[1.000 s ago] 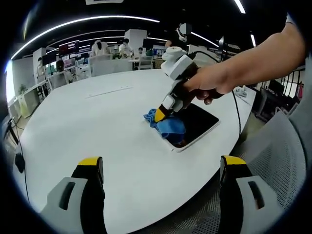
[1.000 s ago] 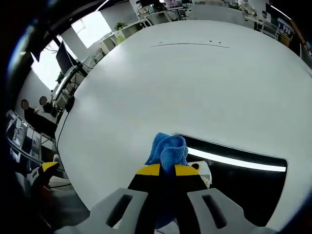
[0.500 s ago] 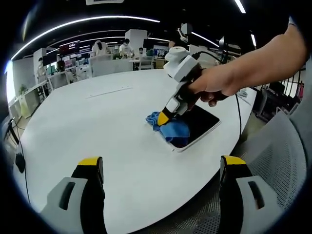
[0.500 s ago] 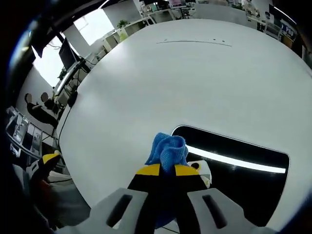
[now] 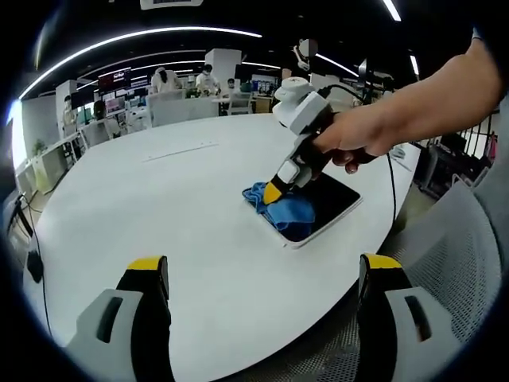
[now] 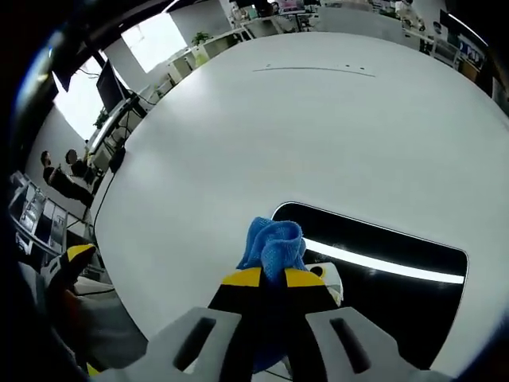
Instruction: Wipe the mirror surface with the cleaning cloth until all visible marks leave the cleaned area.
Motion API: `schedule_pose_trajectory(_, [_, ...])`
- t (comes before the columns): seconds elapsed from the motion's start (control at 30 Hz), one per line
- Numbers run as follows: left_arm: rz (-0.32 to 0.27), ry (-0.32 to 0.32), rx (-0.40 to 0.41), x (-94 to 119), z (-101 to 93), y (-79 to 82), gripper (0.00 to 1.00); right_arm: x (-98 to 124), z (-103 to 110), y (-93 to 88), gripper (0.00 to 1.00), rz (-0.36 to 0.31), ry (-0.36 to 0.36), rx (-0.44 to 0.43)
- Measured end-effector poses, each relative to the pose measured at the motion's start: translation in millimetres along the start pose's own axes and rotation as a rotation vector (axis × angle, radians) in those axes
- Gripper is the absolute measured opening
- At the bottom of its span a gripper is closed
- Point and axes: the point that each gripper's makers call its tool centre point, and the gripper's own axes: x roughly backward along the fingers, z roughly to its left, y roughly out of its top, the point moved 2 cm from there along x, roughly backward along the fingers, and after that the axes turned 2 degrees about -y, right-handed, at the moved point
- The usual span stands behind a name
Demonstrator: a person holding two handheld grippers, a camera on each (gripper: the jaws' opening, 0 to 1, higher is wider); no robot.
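Clearly the right gripper (image 6: pixel 273 277) was clamped on the crumpled blue cleaning cloth (image 6: pixel 273 243), pressed at the near end of the dark rectangular mirror (image 6: pixel 398 298), whose long axis ran rightward ahead; marks were unreadable, and the left gripper (image 5: pixel 262 274) stood apart, empty

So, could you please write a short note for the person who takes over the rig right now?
Right gripper: shut on the blue cleaning cloth, pressing it on the near-left corner of the mirror.
Left gripper: open, holding nothing, above the white table near its edge.
Mirror lies flat near the table edge, white-framed.
Done: wiping is under way at that corner.
Left: the other parts of the glass; whether marks remain cannot be judged from these views.
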Motion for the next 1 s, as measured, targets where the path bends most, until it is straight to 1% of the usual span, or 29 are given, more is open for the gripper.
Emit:
schedule_pose_trajectory(0.4, [0.005, -0.005, 0.001, -0.3, -0.9, -1.1, 0.99, 10.4, -18.1, -9.2, 0.03, -0.001, -0.007, -0.026])
schedule_pose_trajectory(0.57, [-0.012, -0.017, 0.016, 0.2, -2.7, 2.3, 0.99, 13.8, -24.4, -12.0, 0.03, -0.002, -0.009, -0.026])
schedule_pose_trajectory(0.63, [-0.033, -0.025, 0.025, 0.9, -3.4, 5.3, 0.99, 15.0, -27.2, -13.2, 0.03, -0.003, -0.010, -0.027])
schedule_pose_trajectory(0.77, [-0.079, -0.049, 0.011, 1.5, -8.4, 12.0, 0.99, 17.4, -33.6, -15.6, 0.03, -0.003, -0.015, -0.035])
schedule_pose_trajectory(1.0, [-0.071, -0.053, 0.029, 0.8, -8.6, 10.8, 0.99, 20.0, -43.4, -19.0, 0.03, -0.005, -0.019, -0.039])
